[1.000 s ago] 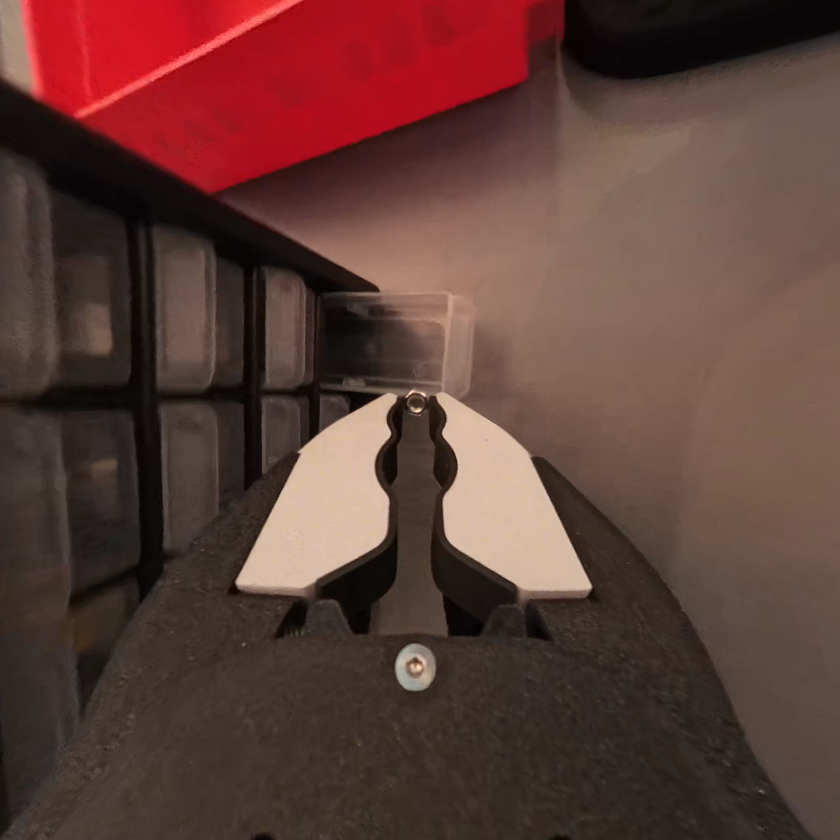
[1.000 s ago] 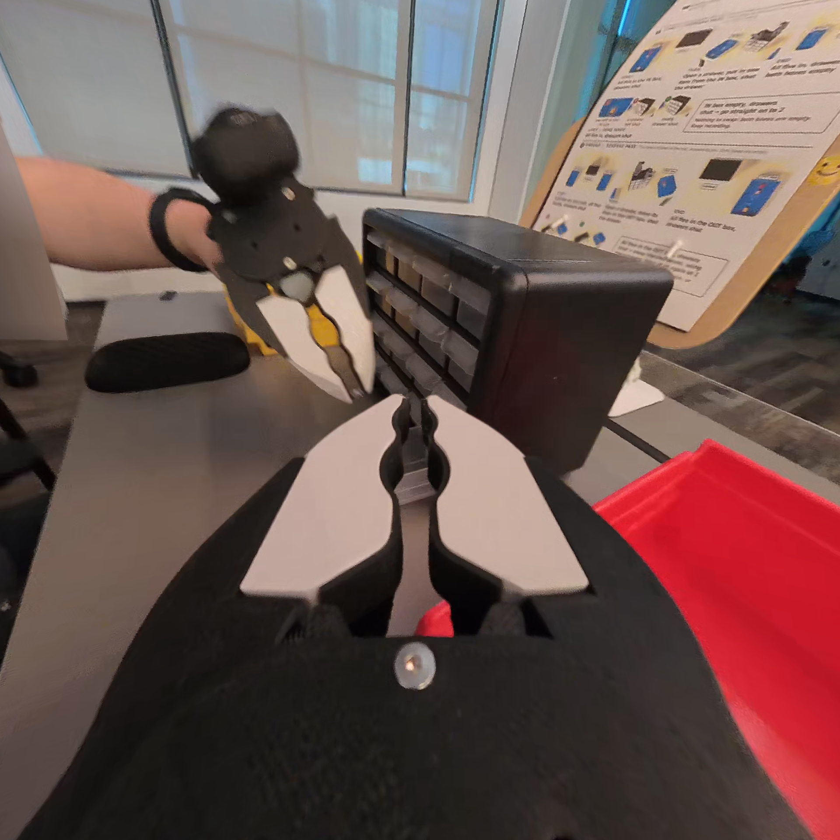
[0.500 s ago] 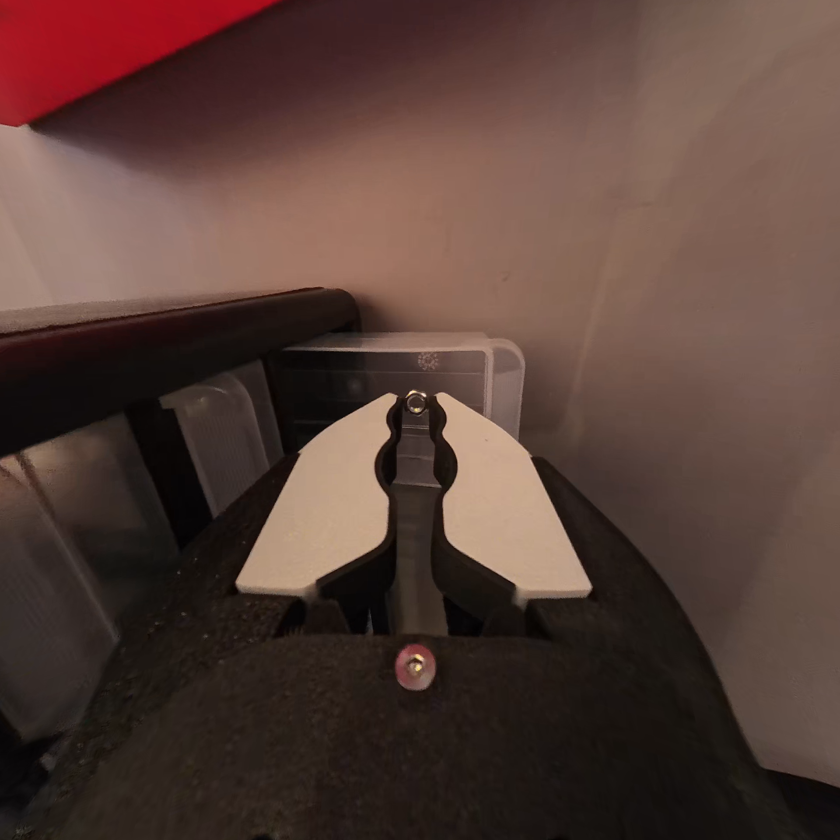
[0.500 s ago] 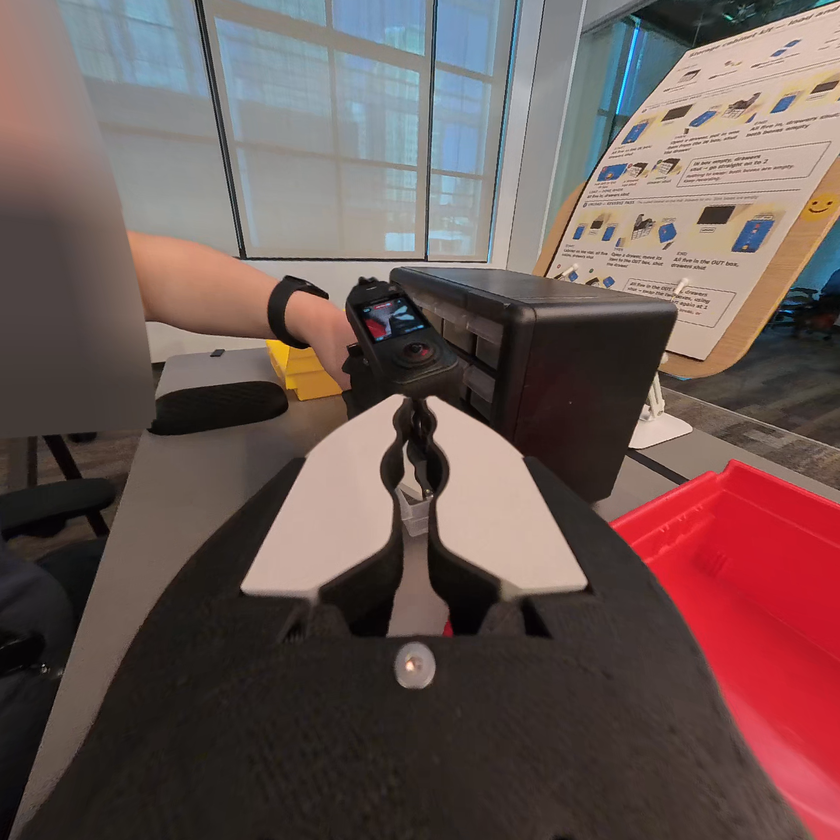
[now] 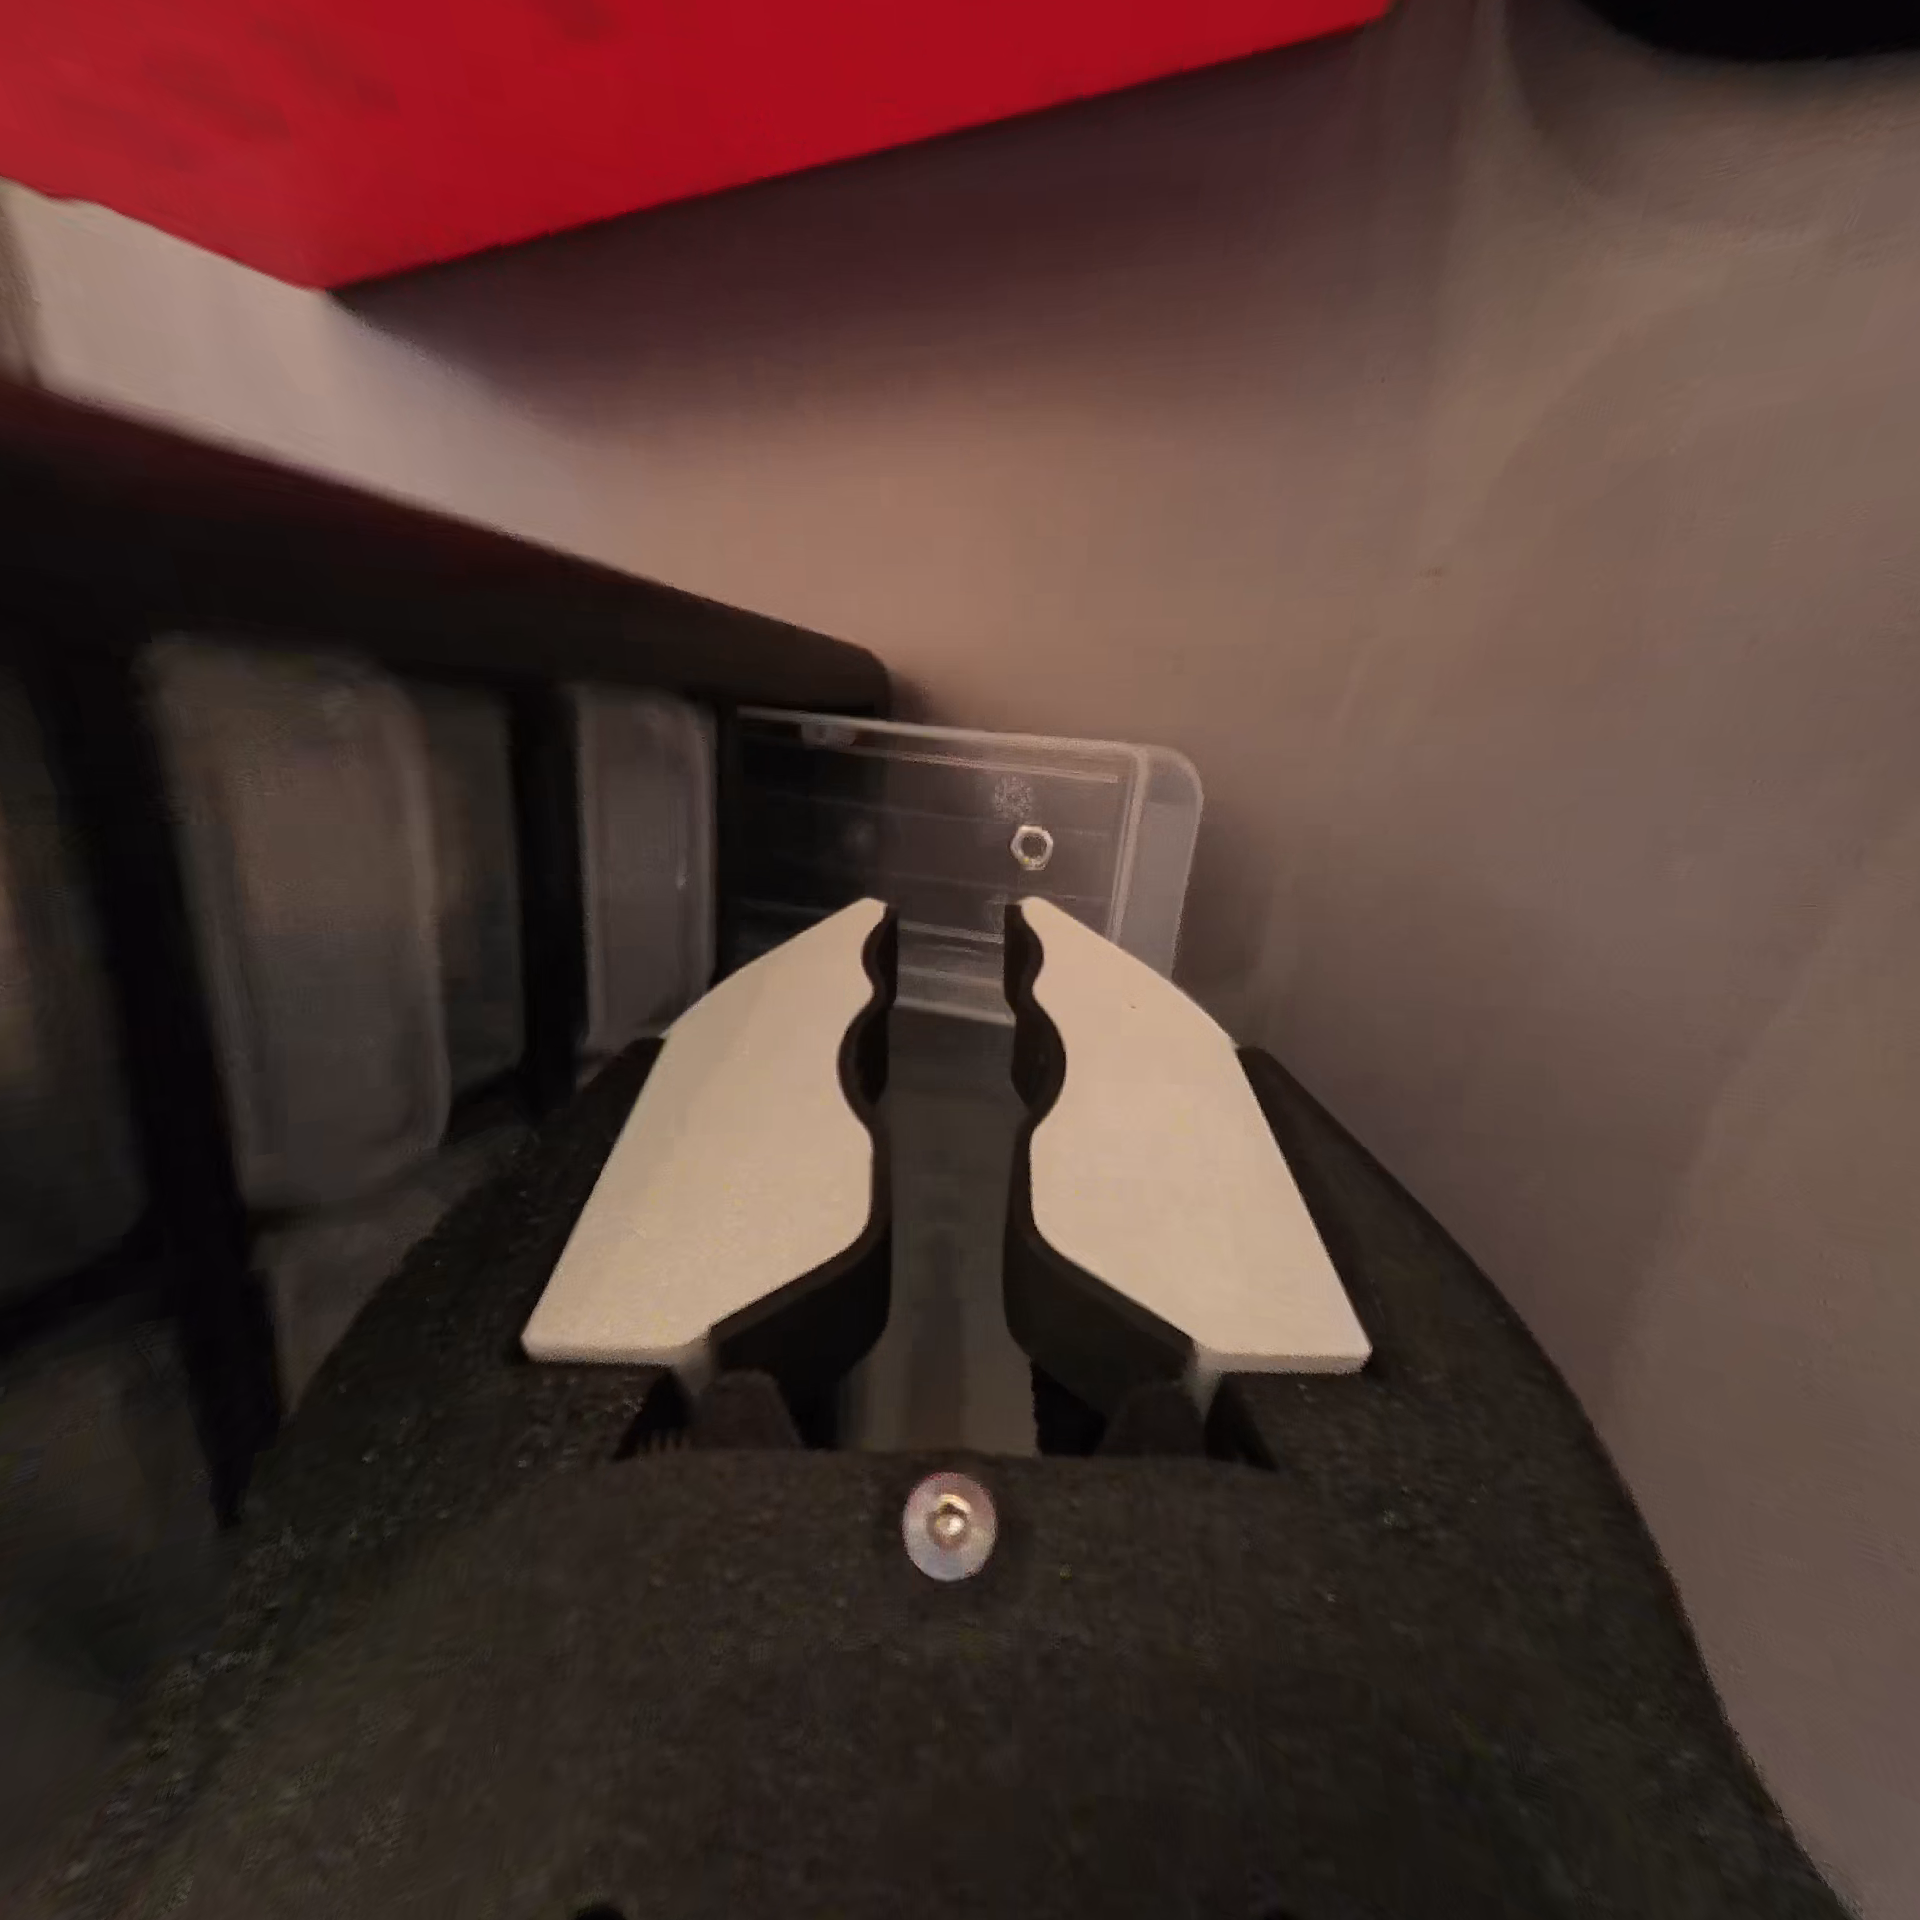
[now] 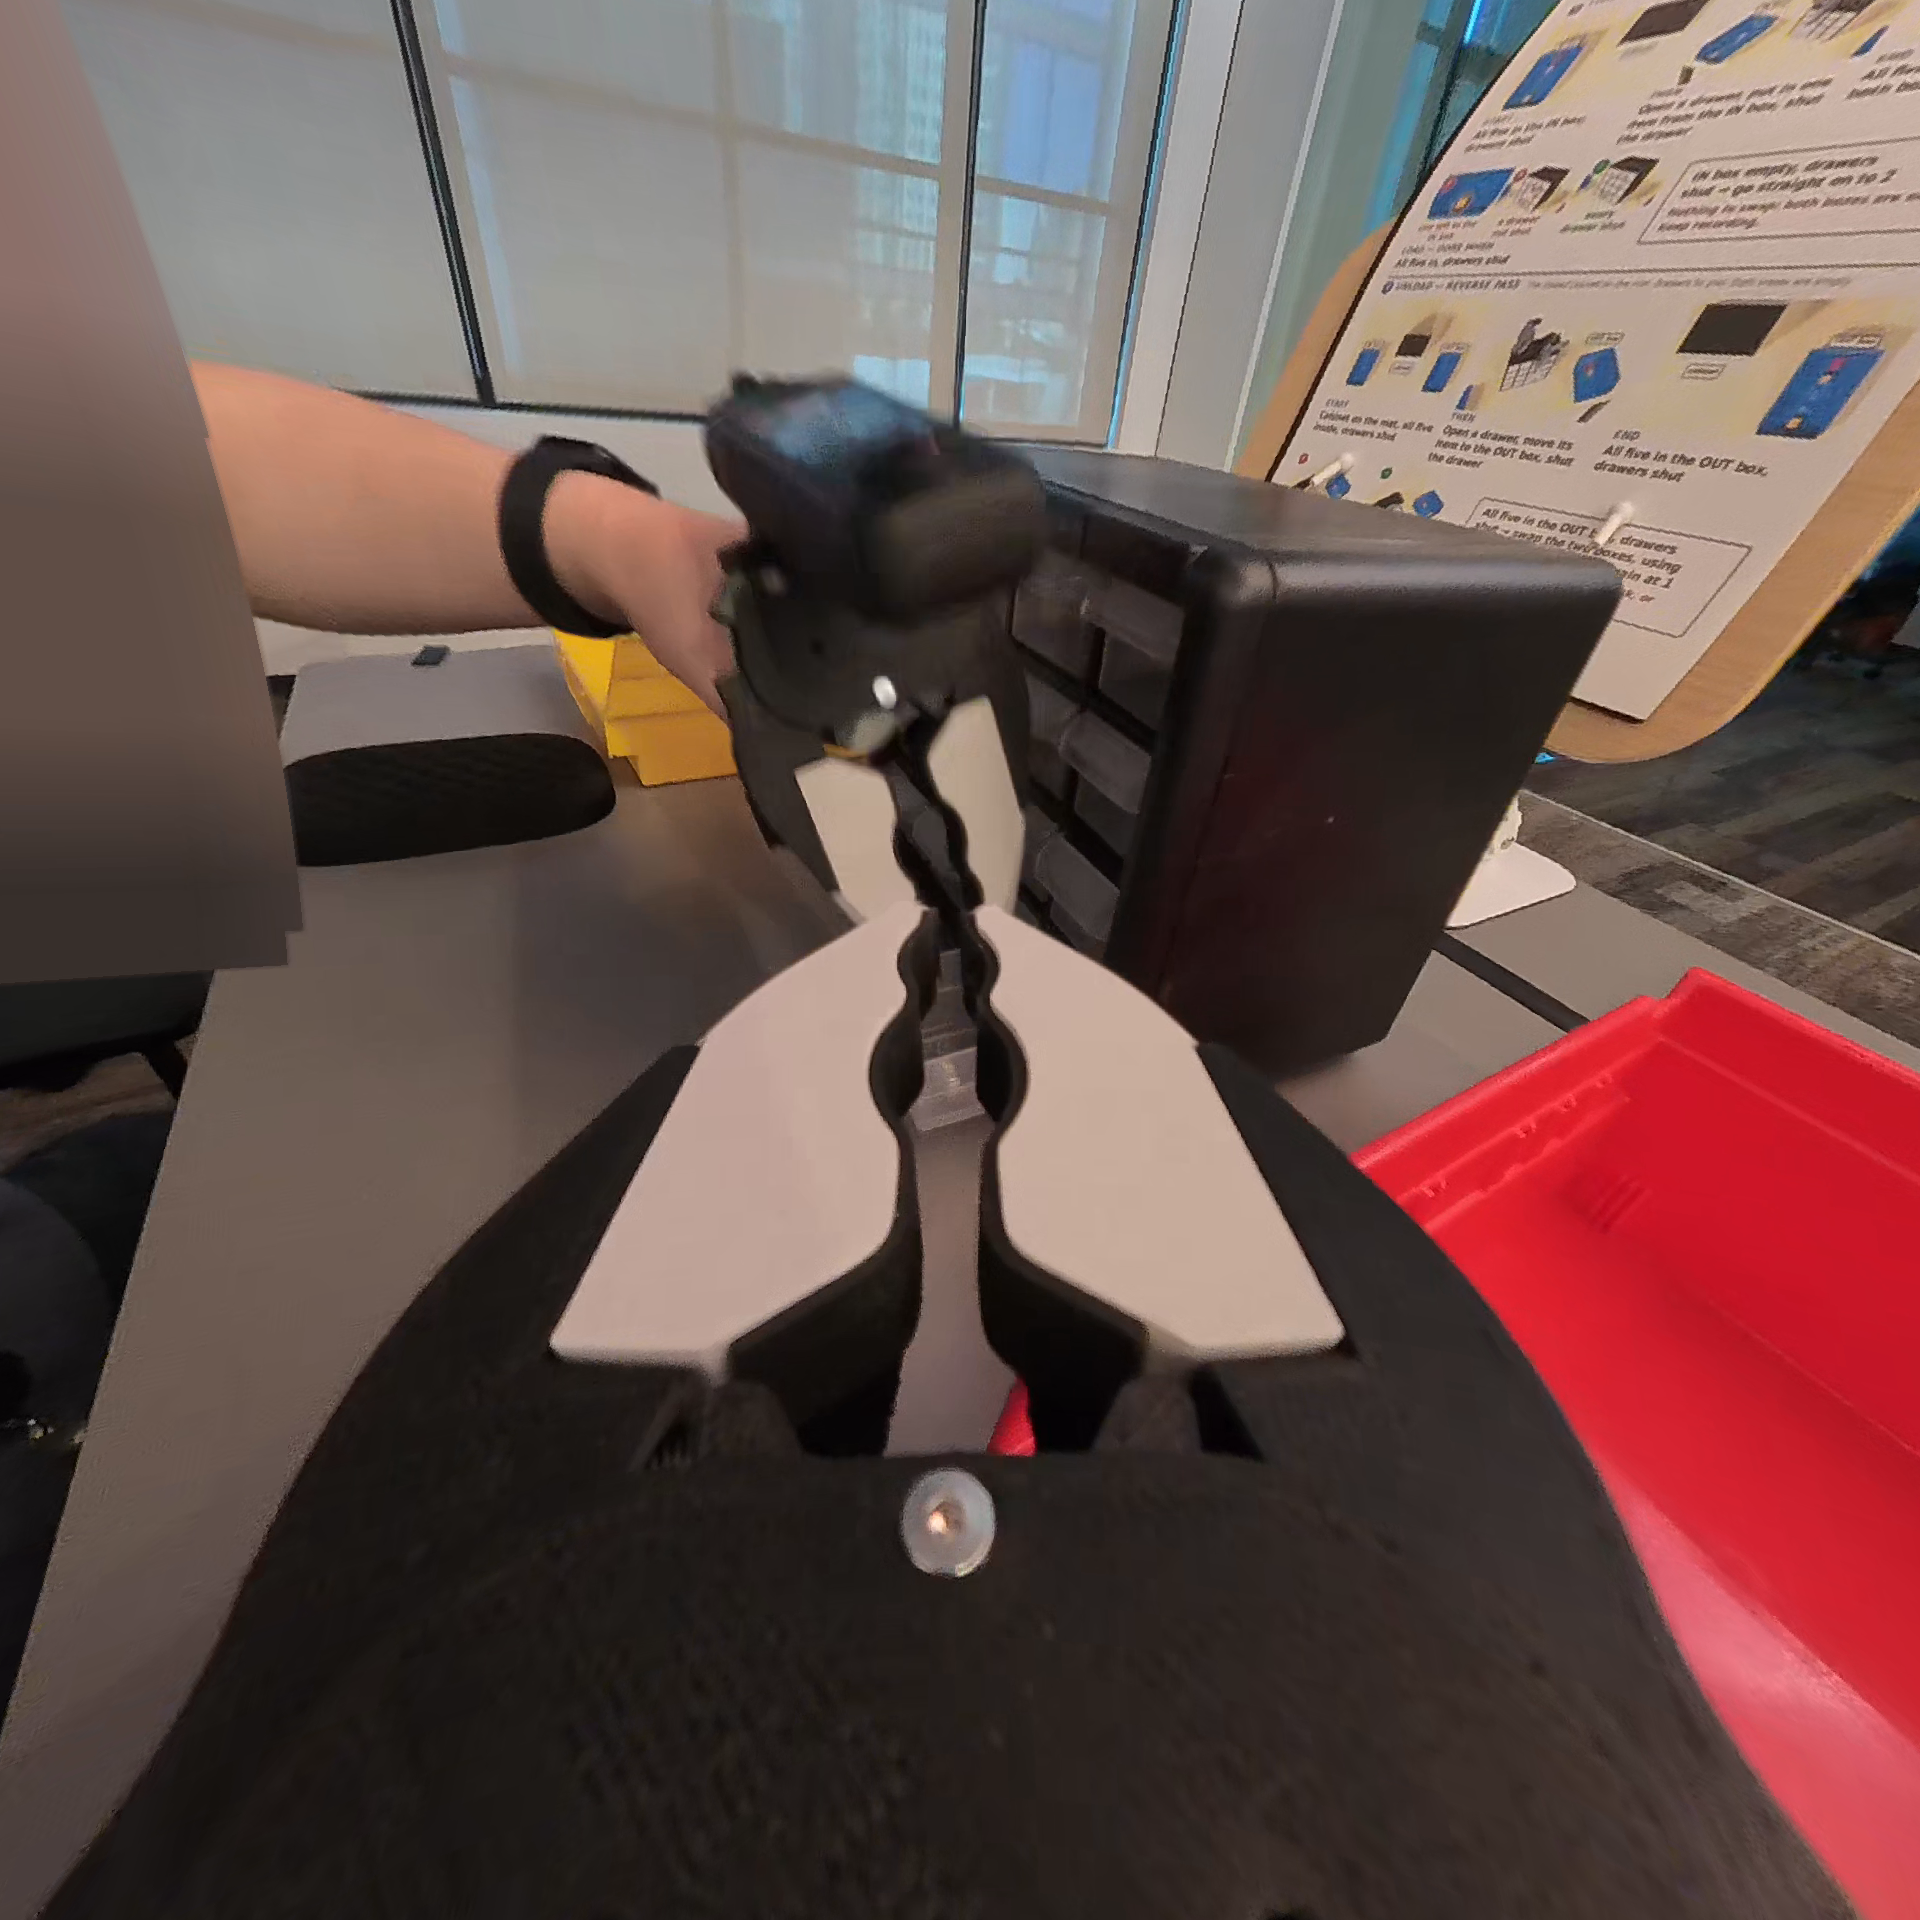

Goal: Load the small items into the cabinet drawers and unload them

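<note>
My left gripper point(image 5: 945, 914) hangs with jaws parted a little, empty, just short of the clear drawer point(image 5: 956, 831) pulled out of the black cabinet point(image 6: 1351, 727). A small metal nut point(image 5: 1032, 847) lies inside that drawer. My right gripper point(image 6: 951, 925) waits with jaws nearly closed, gripping nothing, over the grey counter point(image 6: 416, 987) beside the red bin point(image 6: 1714, 1247).

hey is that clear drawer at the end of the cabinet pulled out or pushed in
Pulled out. The clear drawer juts past the cabinet front, beyond its shut neighbours, with a small nut lying inside it.
</note>
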Tool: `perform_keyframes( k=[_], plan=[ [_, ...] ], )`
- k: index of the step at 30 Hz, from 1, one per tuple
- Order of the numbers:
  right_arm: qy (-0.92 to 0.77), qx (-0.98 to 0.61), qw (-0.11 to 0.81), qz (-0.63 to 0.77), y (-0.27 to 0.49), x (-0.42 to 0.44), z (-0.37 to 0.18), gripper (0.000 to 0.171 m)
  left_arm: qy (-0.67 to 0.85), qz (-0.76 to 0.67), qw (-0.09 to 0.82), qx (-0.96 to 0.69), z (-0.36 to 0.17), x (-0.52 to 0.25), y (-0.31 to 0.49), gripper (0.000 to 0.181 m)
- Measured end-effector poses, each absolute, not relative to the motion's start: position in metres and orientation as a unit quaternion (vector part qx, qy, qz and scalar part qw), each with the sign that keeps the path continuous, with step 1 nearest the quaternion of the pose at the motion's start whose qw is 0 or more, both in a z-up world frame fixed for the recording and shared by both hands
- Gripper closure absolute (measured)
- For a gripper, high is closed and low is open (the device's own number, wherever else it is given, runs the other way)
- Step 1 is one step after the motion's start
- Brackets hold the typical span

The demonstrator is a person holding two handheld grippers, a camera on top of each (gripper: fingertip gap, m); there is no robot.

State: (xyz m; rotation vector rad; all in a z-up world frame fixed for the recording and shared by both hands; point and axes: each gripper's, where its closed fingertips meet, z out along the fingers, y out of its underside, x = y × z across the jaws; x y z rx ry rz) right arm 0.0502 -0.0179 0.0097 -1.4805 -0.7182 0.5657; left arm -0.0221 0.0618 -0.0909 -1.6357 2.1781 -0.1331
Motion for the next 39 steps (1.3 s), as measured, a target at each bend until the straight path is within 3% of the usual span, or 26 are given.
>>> perform_keyframes(
  k=[10, 14, 20, 25, 39],
  plan=[
    [-0.340, -0.725, 0.593, 0.090, 0.004, 0.005, -0.032, 0.158, 0.532, -0.201, 0.405, -0.716, -0.011, -0.139, 0.079, 0.163],
    [-0.297, -0.749, 0.591, 0.024, 0.030, 0.014, -0.027, 0.170, 0.454, -0.265, 0.442, -0.727, 0.000, -0.176, 0.093, 0.172],
    [-0.206, -0.799, 0.563, 0.049, 0.076, 0.029, -0.025, 0.171, 0.433, -0.252, 0.464, -0.730, -0.004, -0.201, 0.102, 0.170],
    [-0.189, -0.815, 0.547, -0.025, 0.090, 0.034, -0.026, 0.170, 0.439, -0.242, 0.462, -0.731, -0.012, -0.210, 0.097, 0.170],
    [-0.181, -0.822, 0.539, 0.025, 0.078, 0.017, -0.028, 0.170, 0.421, -0.269, 0.452, -0.739, -0.026, -0.224, 0.085, 0.170]
  ],
)
